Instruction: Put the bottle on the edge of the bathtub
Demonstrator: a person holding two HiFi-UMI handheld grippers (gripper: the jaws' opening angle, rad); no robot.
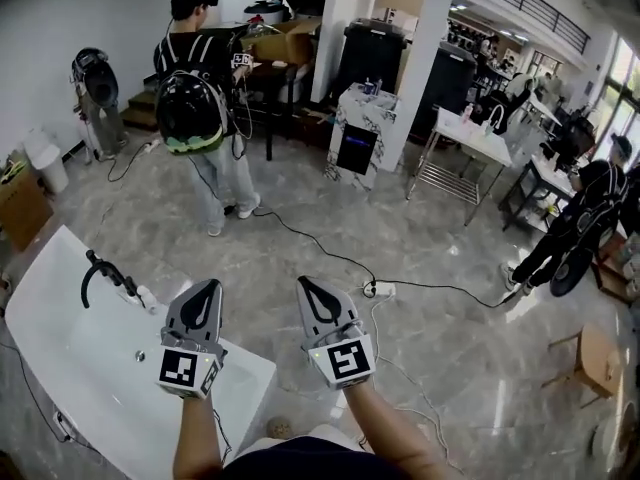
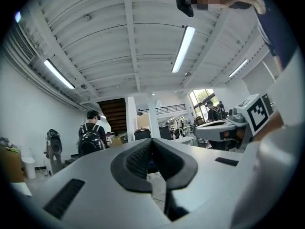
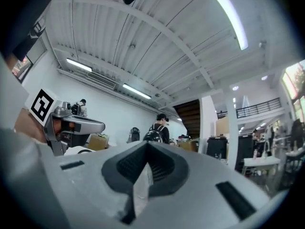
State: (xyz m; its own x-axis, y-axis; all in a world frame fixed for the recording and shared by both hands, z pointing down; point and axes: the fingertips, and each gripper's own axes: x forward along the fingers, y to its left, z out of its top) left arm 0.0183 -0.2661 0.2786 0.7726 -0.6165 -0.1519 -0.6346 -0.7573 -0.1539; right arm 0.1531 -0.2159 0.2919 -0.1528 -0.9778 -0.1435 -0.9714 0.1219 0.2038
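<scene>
- No bottle can be made out in any view. Only a small white thing [image 1: 146, 299] is seen on the bathtub's far edge, just beside the black faucet [image 1: 102, 271], and what it is cannot be told.
- The bathtub [image 1: 248, 366] lies at the lower left of the head view, with its broad white rim bare along the right end.
- The left hand-held gripper [image 1: 209, 287] is clenched with nothing between its pads, as its own view [image 2: 152, 146] shows. It is held over the bathtub's right end.
- The right hand-held gripper [image 1: 307, 286] is likewise closed at the tips and empty [image 3: 145, 150]. It is held beside the left one, over the floor [image 1: 440, 268] just past the bathtub's right end.
- The step in hand is judged to lie outside the carrying itself, since nothing is grasped. Whether the placing is done or not yet begun cannot be settled.
- If the bottle is still to be placed, it would first have to be found and one hand-held gripper opened around it.
- Open floor is available ahead. A cable and power strip [image 1: 378, 289] lie near, and a person with a backpack [image 1: 196, 108] stands well apart.
</scene>
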